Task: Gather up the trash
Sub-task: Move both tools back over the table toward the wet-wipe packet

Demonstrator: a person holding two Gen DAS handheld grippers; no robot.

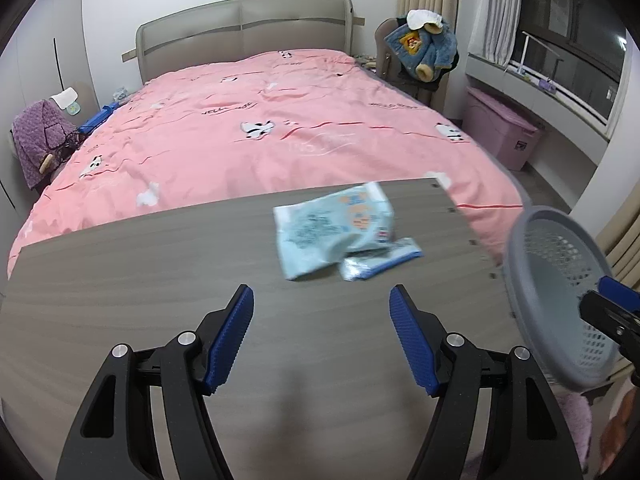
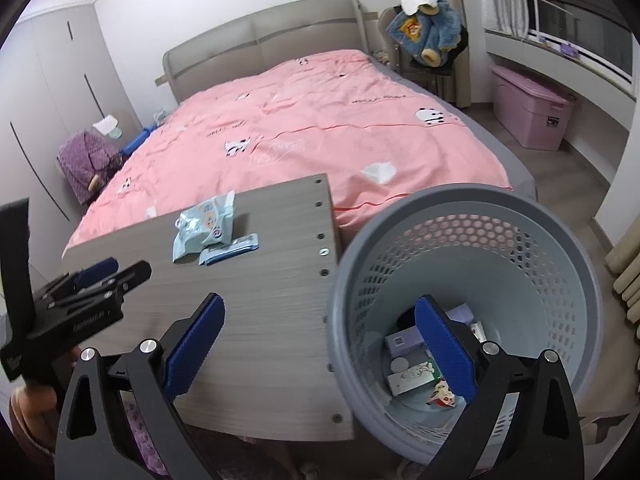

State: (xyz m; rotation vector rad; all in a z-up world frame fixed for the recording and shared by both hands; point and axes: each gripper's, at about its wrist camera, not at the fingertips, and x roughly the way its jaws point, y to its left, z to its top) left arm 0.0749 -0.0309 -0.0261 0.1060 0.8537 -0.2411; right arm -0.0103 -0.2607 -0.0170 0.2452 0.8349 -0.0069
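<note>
Two pieces of trash lie on the grey wooden board (image 1: 160, 280): a light blue wipes packet (image 1: 332, 228) and a smaller blue wrapper (image 1: 380, 260) against its near right side. Both also show in the right wrist view, the packet (image 2: 206, 228) and the wrapper (image 2: 230, 249). My left gripper (image 1: 322, 336) is open and empty, just short of them. My right gripper (image 2: 320, 344) is open wide, its jaws astride the rim of the grey perforated trash basket (image 2: 560, 280), which holds several pieces of trash. The basket (image 1: 556, 300) hangs off the board's right edge.
A bed with a pink quilt (image 1: 280, 120) lies beyond the board. A pink storage box (image 1: 500, 128) stands by the window at right. A chair with a blue jacket (image 1: 420, 52) is at the bed's far right, a purple garment (image 1: 40, 136) at its left.
</note>
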